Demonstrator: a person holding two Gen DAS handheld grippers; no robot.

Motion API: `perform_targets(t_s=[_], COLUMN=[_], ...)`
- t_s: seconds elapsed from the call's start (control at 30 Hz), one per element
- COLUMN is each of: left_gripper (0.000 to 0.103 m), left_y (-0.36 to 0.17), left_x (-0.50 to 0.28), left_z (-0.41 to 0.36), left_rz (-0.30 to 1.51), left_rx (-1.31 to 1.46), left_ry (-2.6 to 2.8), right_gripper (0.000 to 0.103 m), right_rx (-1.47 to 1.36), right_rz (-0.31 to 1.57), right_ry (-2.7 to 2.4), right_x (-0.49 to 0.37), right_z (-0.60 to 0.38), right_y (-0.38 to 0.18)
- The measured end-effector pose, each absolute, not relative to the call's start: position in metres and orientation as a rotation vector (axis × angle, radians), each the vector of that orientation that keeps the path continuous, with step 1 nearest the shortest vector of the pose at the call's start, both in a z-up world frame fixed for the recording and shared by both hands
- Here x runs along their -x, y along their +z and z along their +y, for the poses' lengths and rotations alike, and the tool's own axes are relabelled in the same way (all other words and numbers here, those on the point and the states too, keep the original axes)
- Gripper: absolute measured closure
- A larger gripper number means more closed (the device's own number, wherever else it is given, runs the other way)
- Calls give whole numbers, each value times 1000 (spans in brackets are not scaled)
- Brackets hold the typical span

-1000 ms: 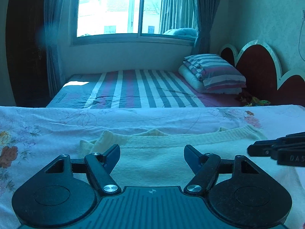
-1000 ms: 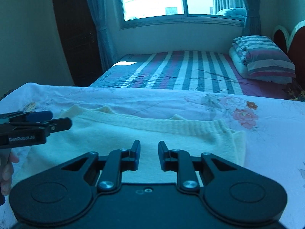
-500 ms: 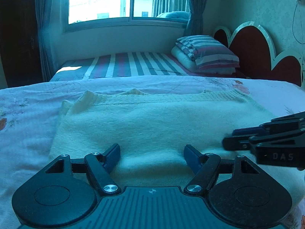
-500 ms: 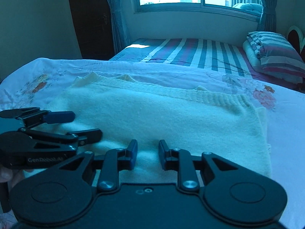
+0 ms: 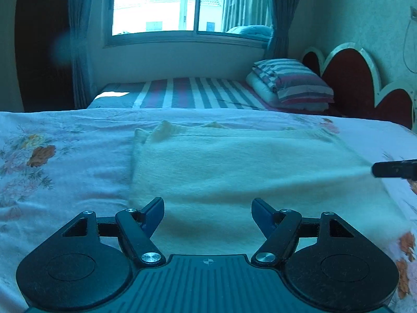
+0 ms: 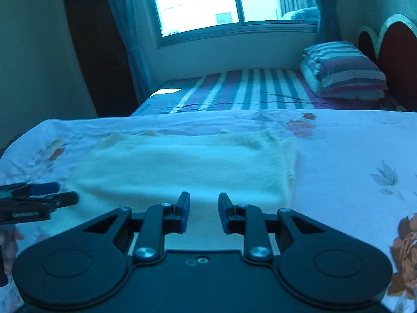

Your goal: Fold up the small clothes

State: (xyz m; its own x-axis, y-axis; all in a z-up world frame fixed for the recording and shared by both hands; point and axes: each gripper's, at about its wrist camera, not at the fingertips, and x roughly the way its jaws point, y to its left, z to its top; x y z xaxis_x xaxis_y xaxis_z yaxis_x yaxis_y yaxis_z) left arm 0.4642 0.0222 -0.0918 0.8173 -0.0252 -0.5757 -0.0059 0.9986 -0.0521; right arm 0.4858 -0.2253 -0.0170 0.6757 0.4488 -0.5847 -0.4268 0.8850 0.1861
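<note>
Sweater (image 5: 234, 169), cream knit, lies folded flat on your floral bedsheet (image 5: 65, 177); striped bed (image 5: 195, 94) under window (image 5: 169, 5) behind. Left gripper (image 5: 207, 215) wide apart, right gripper (image 6: 204, 212) narrowly parted, both empty.

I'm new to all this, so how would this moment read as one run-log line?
task: fold small clothes | left gripper: open, empty | right gripper: open, empty | cream sweater: flat on floral sheet

The left gripper (image 5: 207, 215) and right gripper (image 6: 204, 212) are drawn apart sideways over the cream garment (image 5: 247, 169), which is left unheld.
</note>
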Motion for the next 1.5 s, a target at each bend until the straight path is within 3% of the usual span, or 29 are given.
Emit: perform_targets(t_s=[0.27, 0.53, 0.63, 0.7, 0.77, 0.83, 1.0, 1.17, 1.5], left_gripper=[29, 30, 30, 29, 29, 29, 29, 28, 26], left_y=[-123, -107, -118, -126, -119, -111, -125, -119, -128], left_x=[-449, -429, -438, -433, -427, -419, -432, -416, -415], left_z=[-24, -17, -22, -27, -26, -18, -1, 4, 18], left_rz=[735, 647, 703, 684, 679, 632, 715, 666, 690], left_rx=[58, 96, 93, 37, 38, 66, 50, 20, 44], left_ry=[-38, -72, -72, -77, -75, -60, 7, 38, 52], right_gripper=[85, 80, 96, 96, 94, 81, 84, 87, 92], right_rx=[57, -4, -13, 7, 68, 19, 53, 65, -17], right_rz=[761, 728, 784, 784, 761, 721, 757, 754, 764], right_ry=[512, 531, 529, 529, 535, 559, 604, 581, 403], right_x=[-451, -443, -450, -446, -437, -431, -435, -427, -433], right_z=[-161, -170, -159, -157, -155, -161, -142, -146, -228], right_y=[-47, -39, -51, -61, -56, -44, -51, -53, -54])
